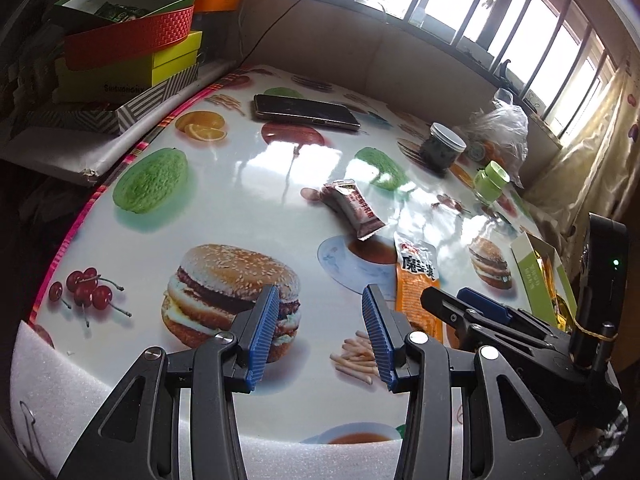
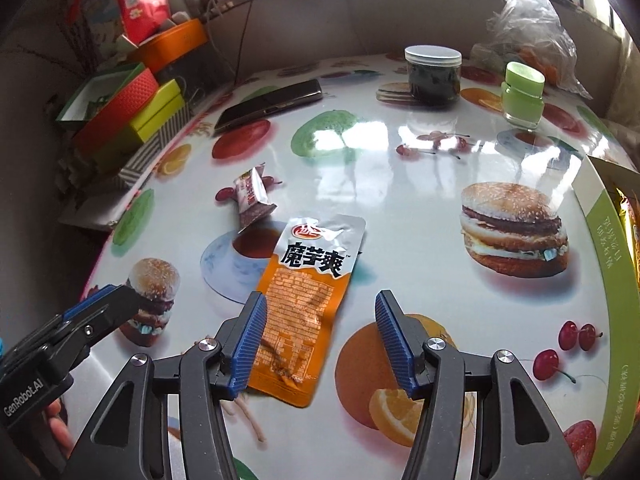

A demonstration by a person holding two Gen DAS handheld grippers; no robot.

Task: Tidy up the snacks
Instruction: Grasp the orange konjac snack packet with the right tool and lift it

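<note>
Snacks lie loose on the glossy printed table [image 2: 400,184]: an orange-and-silver pouch [image 2: 306,300] flat near the near edge, and a small maroon wrapped bar [image 2: 252,196] just beyond it toward the left edge. At the right edge stands an open green-and-white box [image 2: 608,240] with gold packets showing inside, which looks like the place the snacks belong.

The right gripper [image 2: 320,340] hovers over the pouch's lower end with its jaws spread wide and nothing pinched; the left pad overlaps the pouch's left border in the view, while the right pad sits over bare table. The left gripper [image 1: 320,332] hangs beside it, jaws partly apart and empty, over the printed burger.

To take the pouch well, the person likely needs to centre the 2 pads across its narrow width, then lower until both tips meet the table. A flat foil pack gives little to bite, so pinching a raised seam or the crinkled bottom edge should hold better. The slick surface may let it slide; the left gripper could steady the far end.
</note>
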